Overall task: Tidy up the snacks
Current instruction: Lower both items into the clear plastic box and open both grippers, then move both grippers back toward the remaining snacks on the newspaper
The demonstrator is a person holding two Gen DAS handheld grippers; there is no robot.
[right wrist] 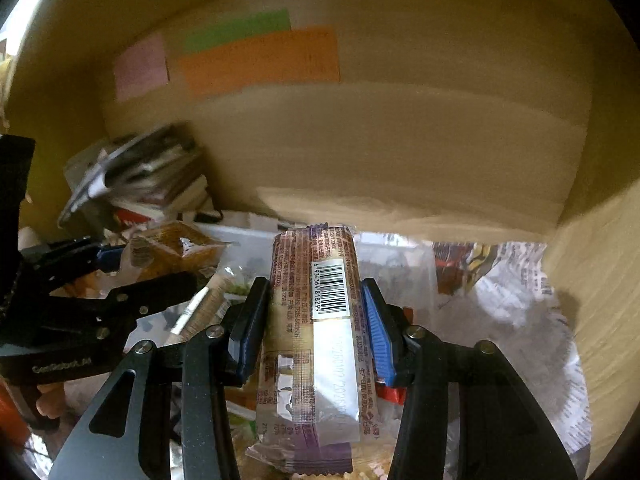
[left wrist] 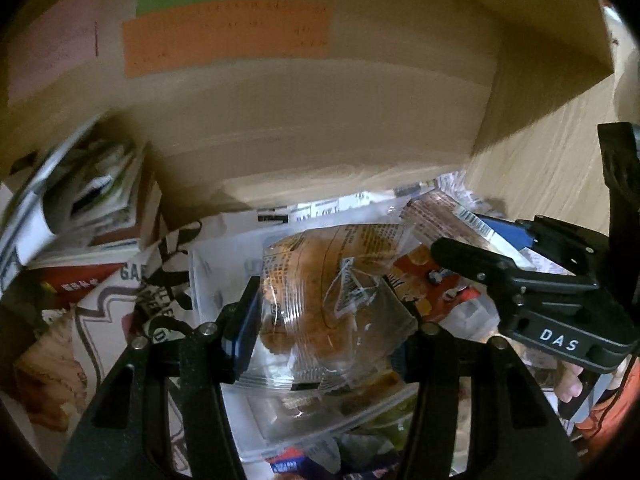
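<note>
My left gripper (left wrist: 332,312) is shut on a clear-wrapped brown pastry packet (left wrist: 332,280) and holds it above a pile of snack packs inside a cardboard box (left wrist: 320,120). My right gripper (right wrist: 316,320) is shut on a long purple and cream snack bar packet (right wrist: 316,320) with a barcode label, held lengthwise between the blue pads. The right gripper also shows in the left wrist view (left wrist: 480,248) at the right, the bar (left wrist: 440,212) in it. The left gripper shows in the right wrist view (right wrist: 128,268) at the left with the pastry packet (right wrist: 176,252).
Snack packs (left wrist: 112,312) cover the box floor. A stack of flat packs (left wrist: 80,208) leans in the back left corner. Green, orange and pink labels (left wrist: 228,36) are on the far wall. The box's right wall (right wrist: 592,280) stands close to the right gripper.
</note>
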